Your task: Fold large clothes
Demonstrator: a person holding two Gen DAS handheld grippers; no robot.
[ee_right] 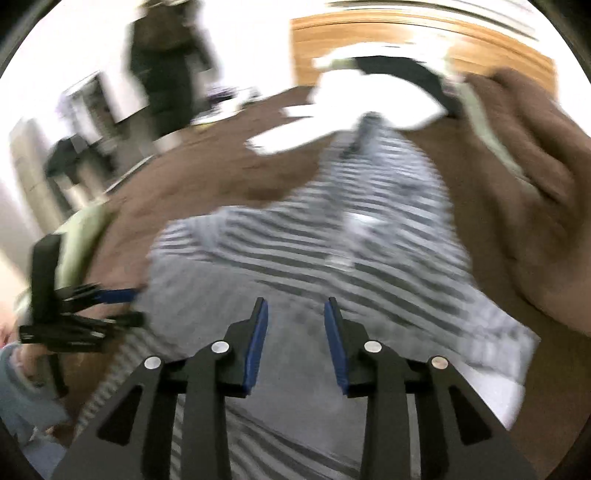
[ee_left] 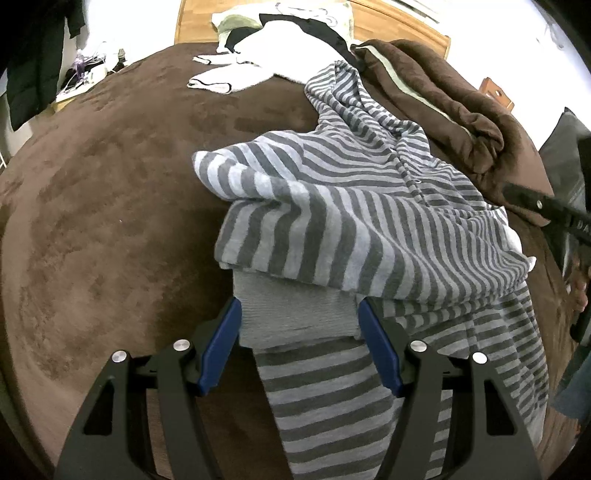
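A grey-striped garment (ee_left: 369,221) lies spread across the brown bed cover (ee_left: 110,221), bunched toward the right half of the bed, with one part folded back over itself so that a plain grey inner face shows just ahead of the left tongs (ee_left: 299,325). A striped sleeve or panel of the same garment runs down between the left tongs' blue pads (ee_left: 221,343), which stand wide on either side of the cloth; from here they look parted rather than pinching, though the cloth fills most of the gap between them. The right tongs (ee_right: 295,332) hang over the near edge of the garment (ee_right: 332,240), their blue pads (ee_right: 256,347) a modest way apart with only fabric seen below them and nothing caught between. That view is heavily smeared, so fine detail of the cloth is lost. Beyond the stripes, near the wooden headboard (ee_left: 388,22), a white garment with dark trim (ee_left: 258,62) lies flat, and a rumpled brown blanket (ee_left: 443,103) is heaped along the bed's right side. In the right-hand view the left tongs (ee_right: 122,306) show at the left edge, held by a hand (ee_right: 22,354) in a pale sleeve.
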